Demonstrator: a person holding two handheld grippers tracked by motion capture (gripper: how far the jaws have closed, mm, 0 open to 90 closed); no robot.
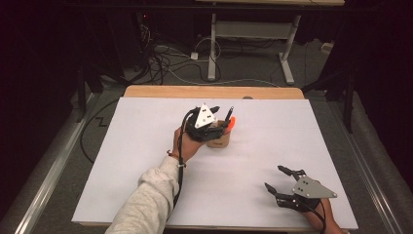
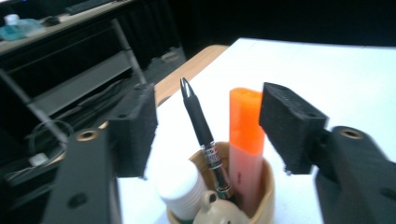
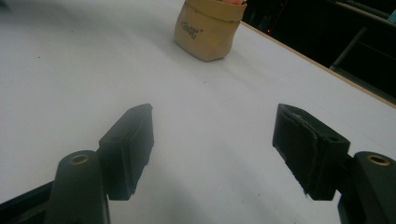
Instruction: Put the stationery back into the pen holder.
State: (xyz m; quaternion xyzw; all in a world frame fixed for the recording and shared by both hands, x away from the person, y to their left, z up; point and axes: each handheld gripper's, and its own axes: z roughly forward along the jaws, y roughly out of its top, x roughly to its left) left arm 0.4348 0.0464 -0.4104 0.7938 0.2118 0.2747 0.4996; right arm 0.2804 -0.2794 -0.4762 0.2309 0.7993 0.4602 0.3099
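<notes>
A small tan cup sits on the white board, a bit behind the middle and closer to the far edge than the near one. It holds a black pen, an orange marker and a white cap. The pen and the marker stand up out of the cup, and the pen leans a little to the side.

The left gripper is right over the cup, much closer than the other one. In the left gripper view its two black pads stand apart, one on each side of the pen and the marker. The pads do not touch either of them. So this gripper holds nothing. The pen and the marker sit straight ahead between the jaws, pointing up.

The right gripper rests far from the cup, near the front right corner of the board. Its jaws are wide apart too, with just bare board between them. In the right gripper view the cup sits far off ahead.
</notes>
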